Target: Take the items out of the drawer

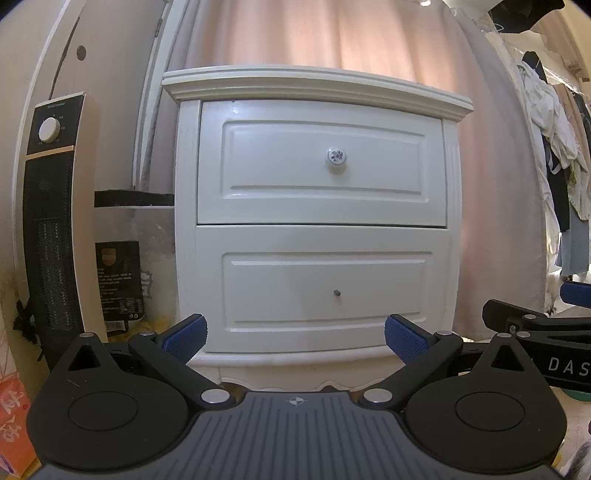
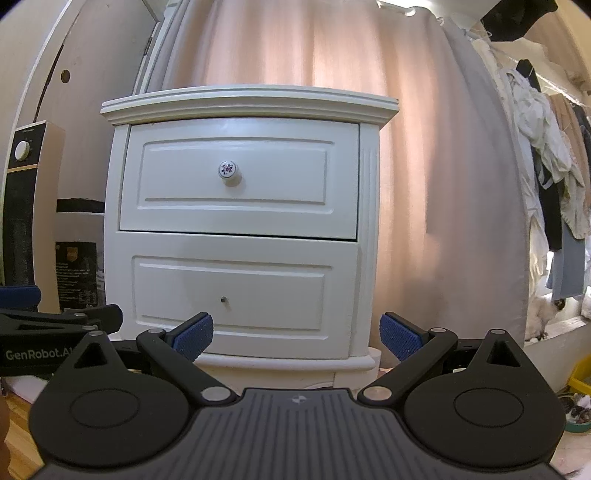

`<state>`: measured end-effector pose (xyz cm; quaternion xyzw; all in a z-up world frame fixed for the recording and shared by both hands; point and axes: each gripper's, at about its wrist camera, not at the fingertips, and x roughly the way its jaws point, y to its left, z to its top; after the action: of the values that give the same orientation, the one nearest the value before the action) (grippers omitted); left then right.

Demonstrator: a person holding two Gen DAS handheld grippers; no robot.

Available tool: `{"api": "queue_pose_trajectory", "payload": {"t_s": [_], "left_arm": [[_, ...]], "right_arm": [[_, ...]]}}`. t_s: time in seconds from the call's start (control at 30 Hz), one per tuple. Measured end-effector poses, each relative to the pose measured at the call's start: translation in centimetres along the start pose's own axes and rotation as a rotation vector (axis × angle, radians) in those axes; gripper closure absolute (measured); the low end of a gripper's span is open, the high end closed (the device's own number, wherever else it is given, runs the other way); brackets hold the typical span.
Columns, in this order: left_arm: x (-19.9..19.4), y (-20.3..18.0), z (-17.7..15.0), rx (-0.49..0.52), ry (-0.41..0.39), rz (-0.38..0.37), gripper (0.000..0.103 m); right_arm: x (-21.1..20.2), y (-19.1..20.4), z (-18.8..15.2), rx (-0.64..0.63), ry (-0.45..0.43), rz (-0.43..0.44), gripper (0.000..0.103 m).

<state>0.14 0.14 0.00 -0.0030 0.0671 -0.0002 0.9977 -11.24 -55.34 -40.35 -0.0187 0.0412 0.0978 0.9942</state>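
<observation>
A white-painted wooden nightstand point(image 1: 314, 221) with a moulded overhanging top stands against a ribbed pale-pink curtain point(image 1: 314, 33); its glossy front carries two raised-panel drawers, both shut. The upper drawer point(image 1: 321, 166) bears a round white ceramic knob with a small floral print point(image 1: 336, 157); the lower drawer point(image 1: 325, 291) shows only a tiny dark metal stud point(image 1: 336, 293) at its centre; a thin dark seam runs between the two fronts, slightly wider toward the right. Whatever lies inside the drawers is hidden.

The left gripper point(image 1: 295, 336), matte black plastic with blue cross-hatched rubber pads point(image 1: 186, 338), hangs low before the lower drawer, clear of the wood, its jaws spread wide and empty. The right gripper point(image 2: 295, 336), of the same make, sits just beside it and faces the nightstand's right half, jaws likewise wide apart with nothing between them; each tool's black side arm shows at the edge of the other's view.

To the nightstand's left stands a tall cream and black tower heater with a round white dial point(image 1: 51, 221), and between them a translucent bag with a black label point(image 1: 122, 273); the gap there is narrow. To the right, open curtain gives freer room, then hanging clothes point(image 1: 554, 147). A strip of wooden floor point(image 2: 18, 410) shows low in the right wrist view.
</observation>
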Motion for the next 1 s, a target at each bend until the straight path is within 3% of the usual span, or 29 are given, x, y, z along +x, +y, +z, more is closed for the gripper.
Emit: {"api": "queue_pose_trajectory", "payload": {"t_s": [0.47, 1.0], "left_arm": [[-0.13, 0.28, -0.05, 0.018, 0.008, 0.007, 0.001], [0.15, 0.57, -0.17, 0.01, 0.012, 0.011, 0.001]], "right_arm": [[0.83, -0.28, -0.14, 0.033, 0.067, 0.045, 0.0], [1.04, -0.45, -0.16, 0.04, 0.071, 0.051, 0.0]]}}
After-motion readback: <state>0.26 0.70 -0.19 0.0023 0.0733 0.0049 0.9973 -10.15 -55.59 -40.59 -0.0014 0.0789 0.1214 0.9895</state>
